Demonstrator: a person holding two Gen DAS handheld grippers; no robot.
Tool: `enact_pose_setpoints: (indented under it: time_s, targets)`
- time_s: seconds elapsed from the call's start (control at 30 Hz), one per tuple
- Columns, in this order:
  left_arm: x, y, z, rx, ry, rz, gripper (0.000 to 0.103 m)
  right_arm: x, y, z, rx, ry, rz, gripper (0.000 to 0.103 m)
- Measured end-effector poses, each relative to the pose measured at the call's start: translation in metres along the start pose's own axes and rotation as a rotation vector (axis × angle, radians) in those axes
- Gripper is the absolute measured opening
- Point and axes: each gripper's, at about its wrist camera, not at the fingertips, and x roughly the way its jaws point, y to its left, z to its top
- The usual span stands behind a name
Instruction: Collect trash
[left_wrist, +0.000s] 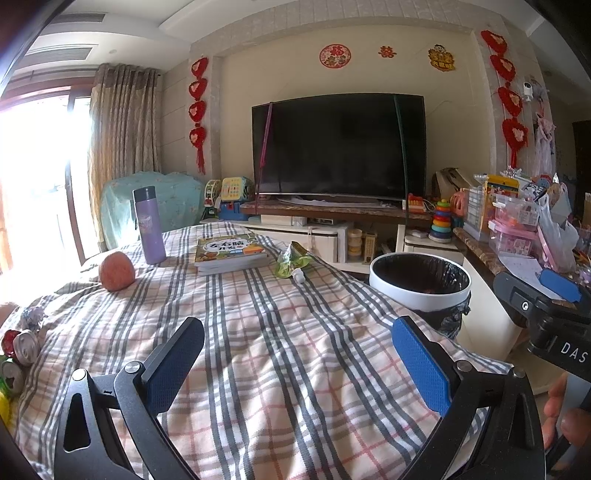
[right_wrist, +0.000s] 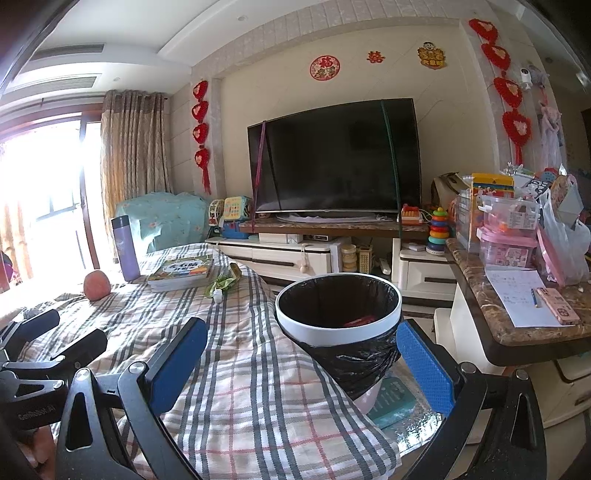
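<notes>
- Plaid-covered bench (left_wrist: 280, 332) in a living room; television (left_wrist: 338, 146) on the far wall.
- Green wrapper (left_wrist: 291, 260) lies far, beside books (left_wrist: 231, 254); lined bin (right_wrist: 338, 306) at right.
- Left tool (left_wrist: 297, 369) and right tool (right_wrist: 301, 363) both released, empty, well short of the wrapper.

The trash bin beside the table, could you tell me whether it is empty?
Not empty: the trash bin holds something red at the bottom of its black liner.

We hover left gripper (left_wrist: 297, 365) wide open, empty, over plaid cloth (left_wrist: 258, 314); green wrapper (left_wrist: 291, 260) ahead beside books (left_wrist: 231, 253), bin (left_wrist: 419, 286) right.
</notes>
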Motion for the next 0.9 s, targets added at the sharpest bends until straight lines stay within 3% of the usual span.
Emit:
enact_pose_setpoints:
  time_s: [0.9]
  targets:
    - [0.015,0.008,0.002,-0.008,0.029,-0.011,0.102,0.008,0.005,0.003,0.012,0.021,0.04,0.103]
